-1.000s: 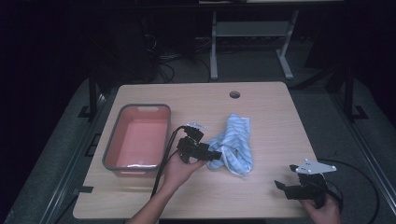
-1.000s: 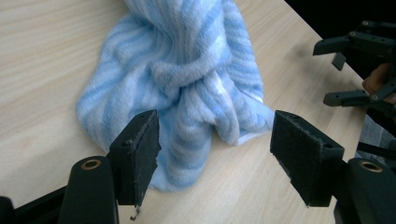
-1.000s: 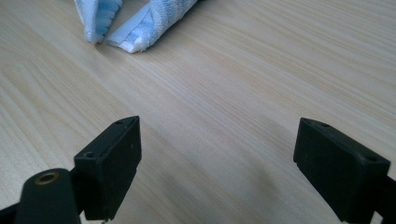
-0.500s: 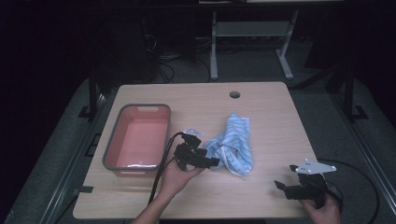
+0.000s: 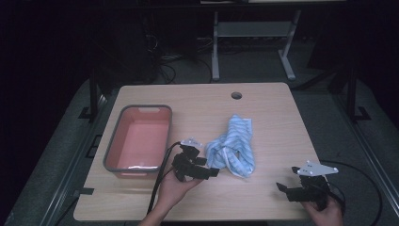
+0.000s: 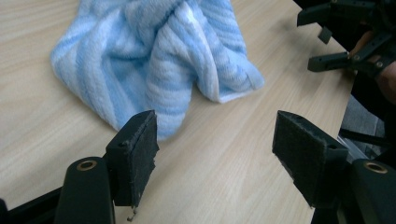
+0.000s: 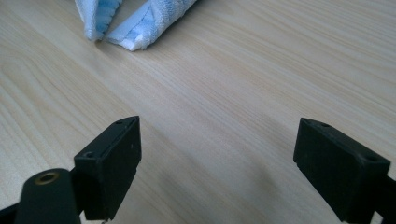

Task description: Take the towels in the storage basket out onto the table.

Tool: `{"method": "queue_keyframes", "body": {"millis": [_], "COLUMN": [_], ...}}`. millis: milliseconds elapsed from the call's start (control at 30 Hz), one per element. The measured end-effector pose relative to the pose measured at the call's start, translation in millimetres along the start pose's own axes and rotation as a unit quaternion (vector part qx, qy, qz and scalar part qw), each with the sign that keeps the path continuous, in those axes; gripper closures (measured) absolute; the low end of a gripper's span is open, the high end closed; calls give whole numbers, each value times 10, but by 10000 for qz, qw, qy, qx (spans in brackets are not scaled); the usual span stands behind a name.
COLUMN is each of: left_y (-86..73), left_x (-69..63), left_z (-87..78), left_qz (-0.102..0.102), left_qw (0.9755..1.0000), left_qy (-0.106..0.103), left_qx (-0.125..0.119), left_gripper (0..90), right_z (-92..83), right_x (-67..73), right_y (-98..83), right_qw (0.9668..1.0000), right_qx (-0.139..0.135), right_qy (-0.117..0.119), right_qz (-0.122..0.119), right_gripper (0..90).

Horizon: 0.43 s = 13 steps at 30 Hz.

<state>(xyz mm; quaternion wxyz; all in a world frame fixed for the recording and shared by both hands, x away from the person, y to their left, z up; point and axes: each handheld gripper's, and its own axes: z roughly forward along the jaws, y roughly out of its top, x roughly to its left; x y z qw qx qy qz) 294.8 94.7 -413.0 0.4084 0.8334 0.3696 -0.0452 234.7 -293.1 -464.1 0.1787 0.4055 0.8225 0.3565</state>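
A crumpled blue-and-white striped towel [image 5: 235, 146] lies on the wooden table [image 5: 273, 108], a little right of its middle. My left gripper [image 5: 209, 170] sits just left of the towel's near end, open, nothing between its jaws. In the left gripper view the towel [image 6: 154, 60] lies just beyond the fingertips [image 6: 140, 158], apart from them. My right gripper [image 5: 282, 188] rests near the table's front right corner, open and empty. The right gripper view catches the towel's edge [image 7: 135, 23] far ahead over bare wood.
A grey-rimmed bin with a pink inside [image 5: 139, 139] stands at the table's left, empty. A round cable hole [image 5: 236, 95] sits near the far edge. Cables trail from both grippers off the front. The other gripper [image 6: 345, 51] shows at the upper right of the left gripper view.
My left gripper has drawn back toward the front edge and turned slightly, away from the towel. The towel has spread a little. The right gripper has stayed put.
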Motion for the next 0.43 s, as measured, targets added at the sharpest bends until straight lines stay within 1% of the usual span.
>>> {"method": "queue_keyframes", "body": {"millis": [167, 200, 267, 333, 400, 433], "left_y": [-101, -127, -192, -253, -294, -307], "left_x": [-27, -35, -57, -94, -132, -158], "left_z": [-38, -41, -36, -28, -17, -11], "left_qz": [3, 26, 22, 50, 60, 92], "left_qw": [10000, 10000, 9999, 9999, 9999, 9999], "left_qy": [-54, -32, -63, 12, -43, -10], "left_qx": [-71, -73, -99, -111, -134, -120], "left_gripper": [299, 297, 288, 284, 280, 281], "right_z": [-2, -1, -3, -8, -23, -30], "right_x": [6, 5, 6, 10, 15, 23], "right_y": [-7, -8, -9, -15, -27, -32], "right_qw": [10000, 10000, 10000, 10000, 10000, 10000], "right_qx": [7, 10, 19, 3, -25, -34], "right_qy": [-9, -10, -8, -13, -23, -36], "right_qz": [2, 2, 14, 3, -2, 4], "right_gripper": [145, 145, 145, 145, 145, 145]}}
